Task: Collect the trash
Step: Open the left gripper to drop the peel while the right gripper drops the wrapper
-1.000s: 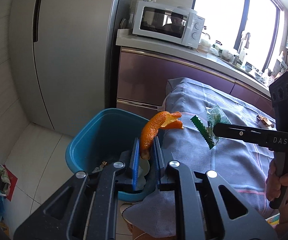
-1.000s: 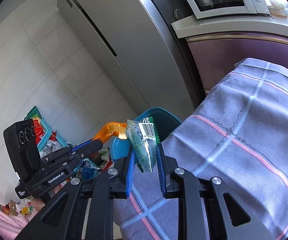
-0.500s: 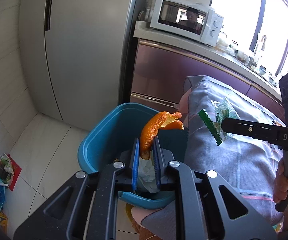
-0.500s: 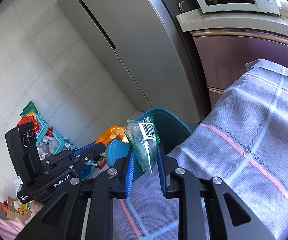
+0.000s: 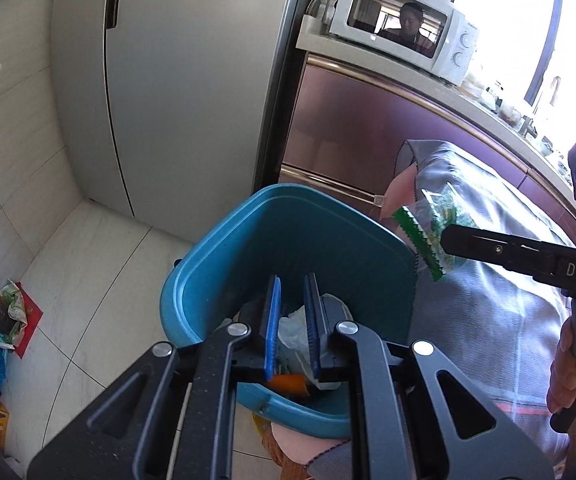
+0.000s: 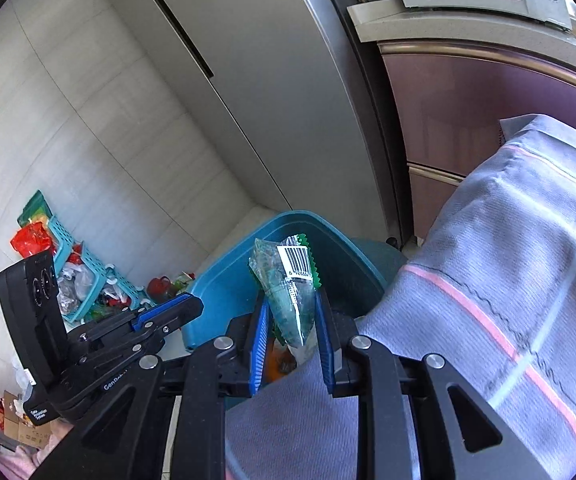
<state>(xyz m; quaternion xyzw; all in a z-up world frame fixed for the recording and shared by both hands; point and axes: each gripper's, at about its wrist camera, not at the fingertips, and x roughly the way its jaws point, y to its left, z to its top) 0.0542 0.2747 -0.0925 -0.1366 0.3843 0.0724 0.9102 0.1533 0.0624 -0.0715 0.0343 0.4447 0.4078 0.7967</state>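
Pointing the left gripper (image 5: pixel 292 280) down into the teal plastic waste bin (image 5: pixel 247 220) at lower centre of the left wrist view, blue pads a narrow gap apart. Low at the pad roots, a scrap of orange citrus peel (image 5: pixel 288 382); impossible to tell whether pinched there or lying in the bin with the crumpled white plastic (image 5: pixel 294 332). Pinching a clear-and-green barcoded plastic wrapper (image 6: pixel 283 280) upright in the right gripper (image 6: pixel 292 300), centre of the right wrist view, over the bin's near rim, just beside the grey checked tablecloth (image 6: pixel 508 280) at right.
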